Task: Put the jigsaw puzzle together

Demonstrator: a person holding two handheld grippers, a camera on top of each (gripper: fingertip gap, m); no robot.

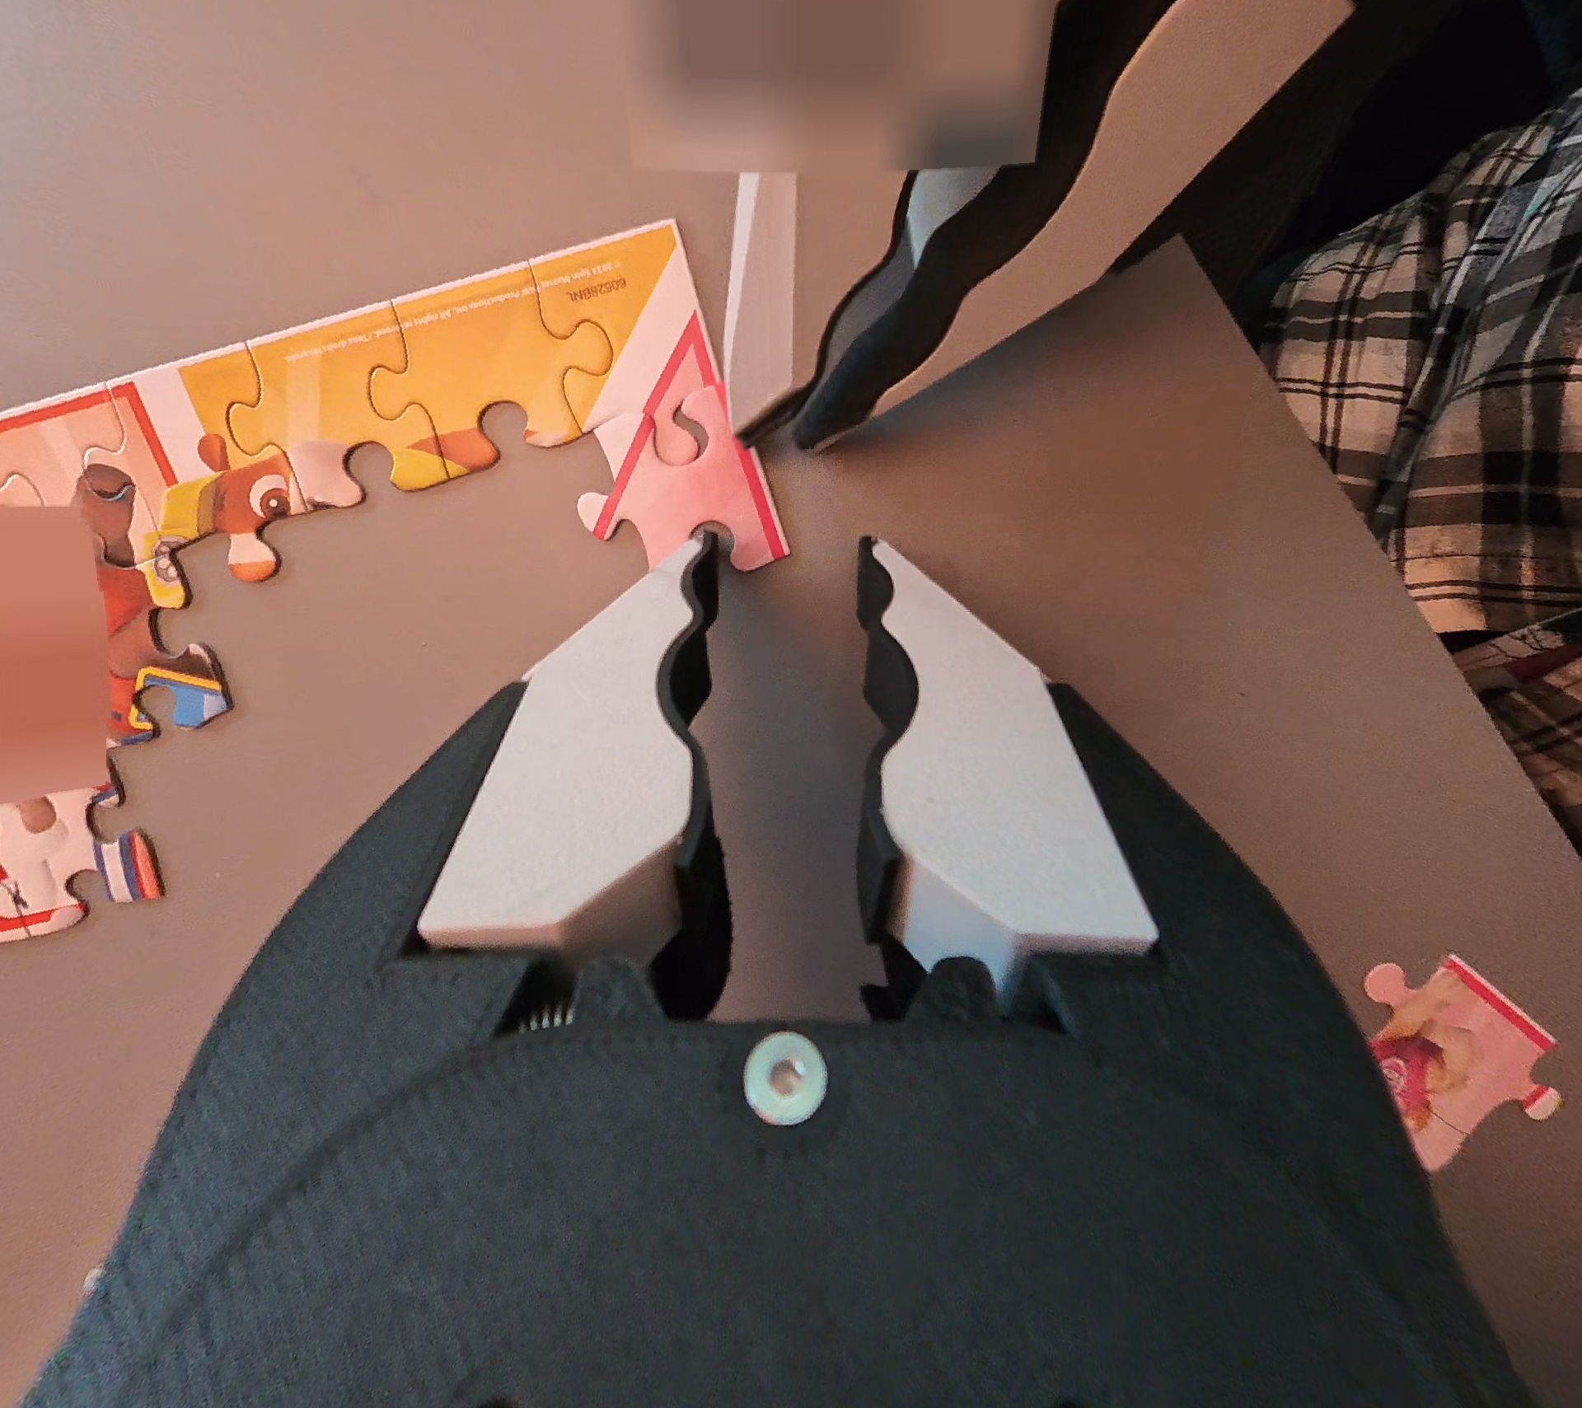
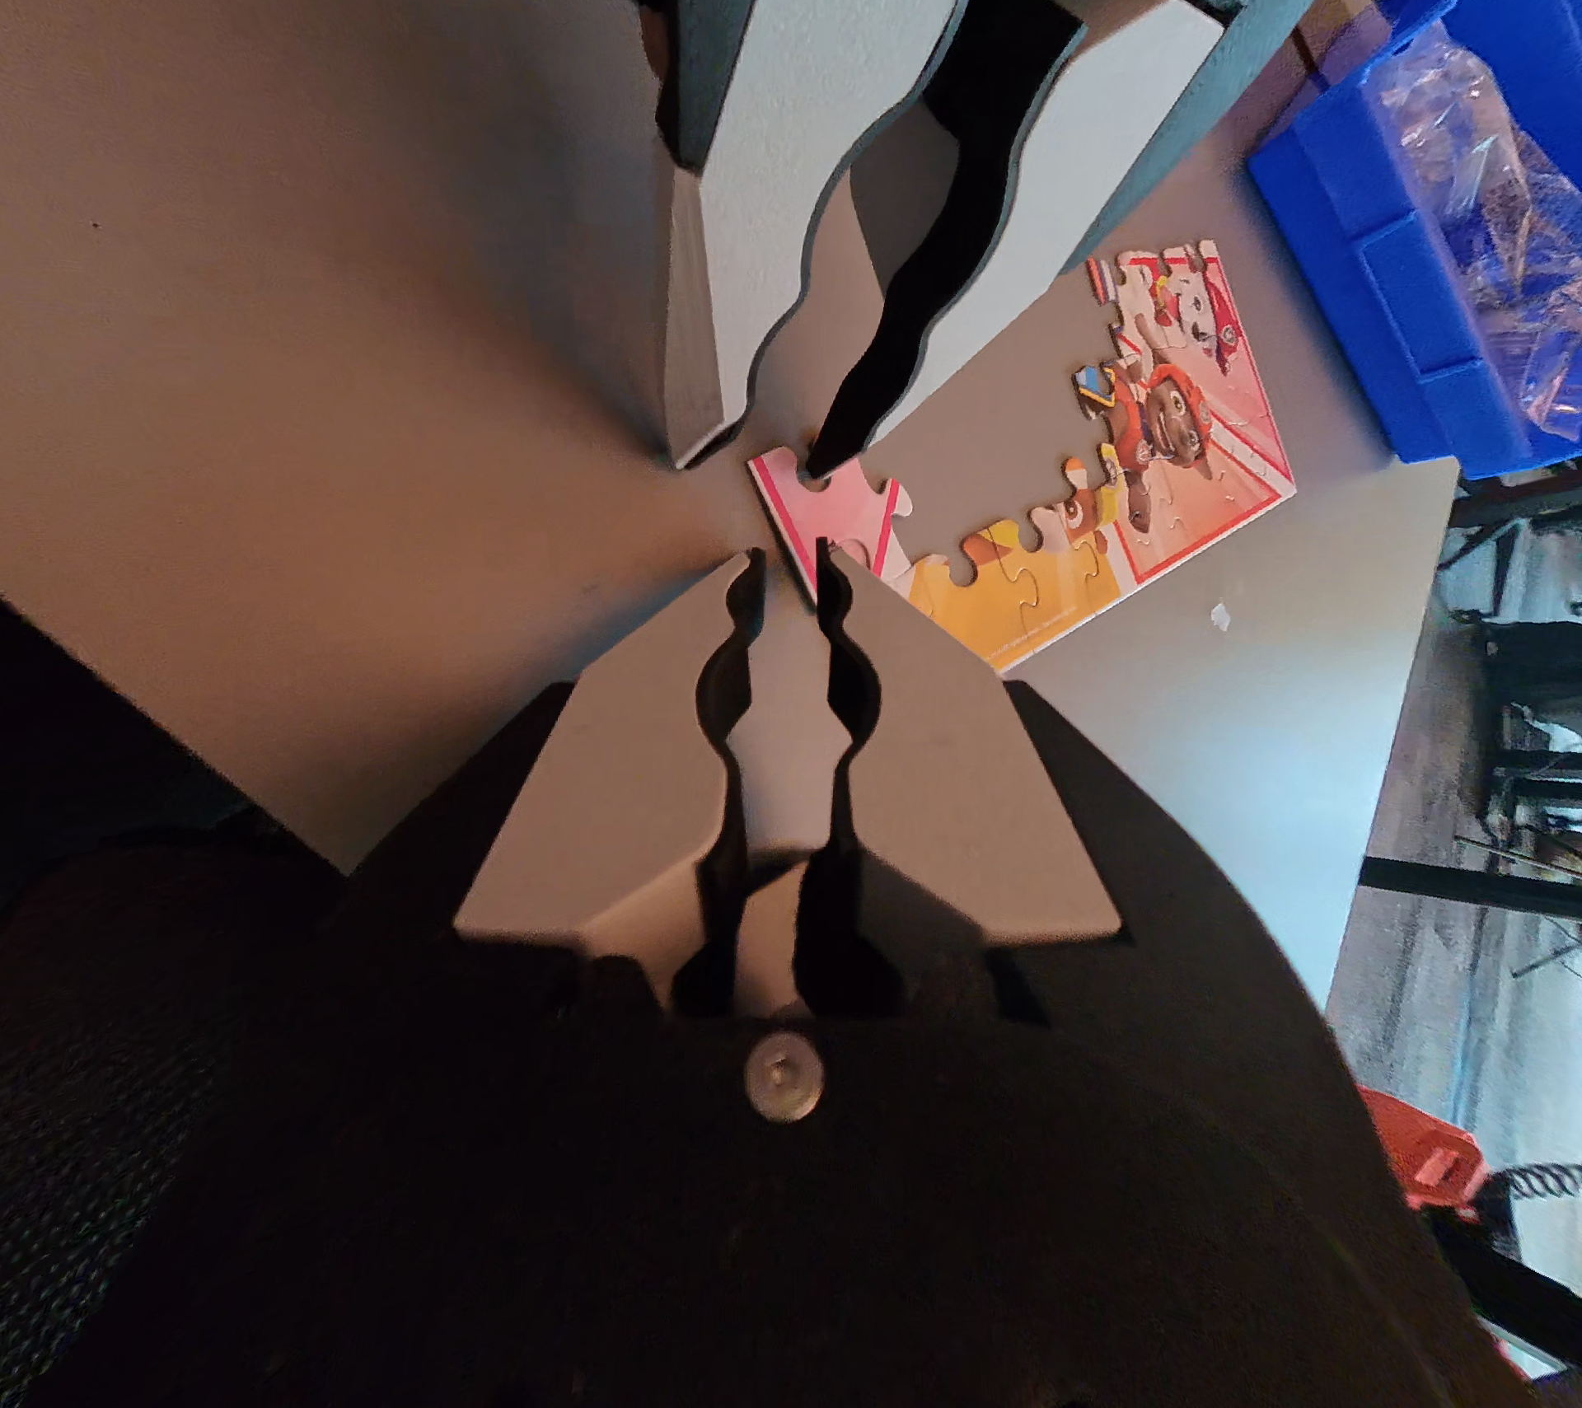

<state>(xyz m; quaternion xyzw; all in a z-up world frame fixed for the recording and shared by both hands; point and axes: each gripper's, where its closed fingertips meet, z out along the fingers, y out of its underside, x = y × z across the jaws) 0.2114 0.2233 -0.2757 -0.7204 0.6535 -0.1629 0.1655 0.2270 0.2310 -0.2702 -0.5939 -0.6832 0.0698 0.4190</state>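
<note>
Pink piece (image 1: 685, 485) hemmed by both claws — blue bin (image 2: 1412, 271) well apart.

You've got one half-built puzzle (image 1: 402, 382) on the table, one pink piece (image 1: 693, 494) at its corner, one loose piece (image 1: 1455, 1059) off alone, two grippers, one blue bin (image 2: 1404, 271).

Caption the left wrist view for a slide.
Open left gripper nudges a pink puzzle piece onto the puzzle border; right gripper opposite.

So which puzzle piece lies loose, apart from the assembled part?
The pink piece by the table's right edge, beside the left gripper's body; the others are interlocked.
</note>
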